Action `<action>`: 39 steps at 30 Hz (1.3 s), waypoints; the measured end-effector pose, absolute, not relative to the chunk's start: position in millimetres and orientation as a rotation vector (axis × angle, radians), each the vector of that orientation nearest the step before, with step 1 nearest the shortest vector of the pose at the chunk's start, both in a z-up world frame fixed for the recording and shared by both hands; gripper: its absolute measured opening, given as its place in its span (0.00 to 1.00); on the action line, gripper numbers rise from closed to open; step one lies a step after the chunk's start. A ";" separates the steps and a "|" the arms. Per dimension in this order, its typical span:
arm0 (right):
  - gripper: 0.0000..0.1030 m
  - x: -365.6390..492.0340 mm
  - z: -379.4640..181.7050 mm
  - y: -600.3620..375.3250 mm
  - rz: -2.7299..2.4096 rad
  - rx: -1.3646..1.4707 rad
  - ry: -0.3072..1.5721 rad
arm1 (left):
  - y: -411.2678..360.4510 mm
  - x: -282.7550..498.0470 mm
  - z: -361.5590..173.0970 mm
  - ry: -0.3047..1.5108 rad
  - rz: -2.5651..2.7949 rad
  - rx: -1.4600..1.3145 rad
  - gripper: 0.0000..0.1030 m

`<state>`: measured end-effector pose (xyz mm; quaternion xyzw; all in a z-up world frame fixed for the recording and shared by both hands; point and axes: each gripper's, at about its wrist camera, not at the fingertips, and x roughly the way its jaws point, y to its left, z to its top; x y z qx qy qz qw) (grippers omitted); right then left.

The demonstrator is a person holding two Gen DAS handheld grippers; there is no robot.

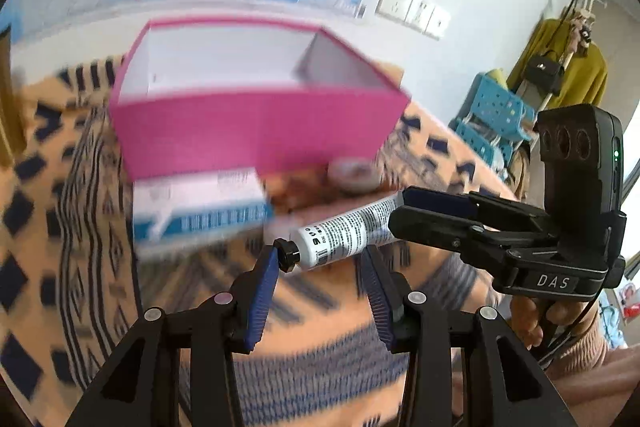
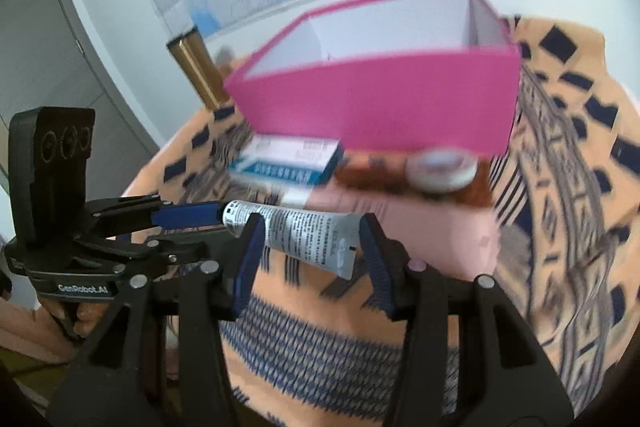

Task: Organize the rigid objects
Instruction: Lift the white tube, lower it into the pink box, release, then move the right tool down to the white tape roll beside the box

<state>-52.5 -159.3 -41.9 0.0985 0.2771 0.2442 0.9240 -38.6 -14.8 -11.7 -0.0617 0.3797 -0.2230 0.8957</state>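
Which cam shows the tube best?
Left wrist: the tube is sharp, with its black cap and printed body in view; only the far end is hidden. Right wrist shows body and crimped end, but a tool finger covers part, cap unseen.

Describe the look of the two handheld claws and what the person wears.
Both claws are black plastic with ribbed blue pads and silver round pins. The right claw has a black camera block with three round lenses and a green light, "DAS" in white, and a black cable. The left claw has the same block and reads "GenRobot.AI". The person wears a pink sleeve.
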 end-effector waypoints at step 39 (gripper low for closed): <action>0.50 23.5 14.1 -213.8 0.369 0.168 0.445 | -16.5 67.3 16.2 0.686 -0.464 -0.121 0.44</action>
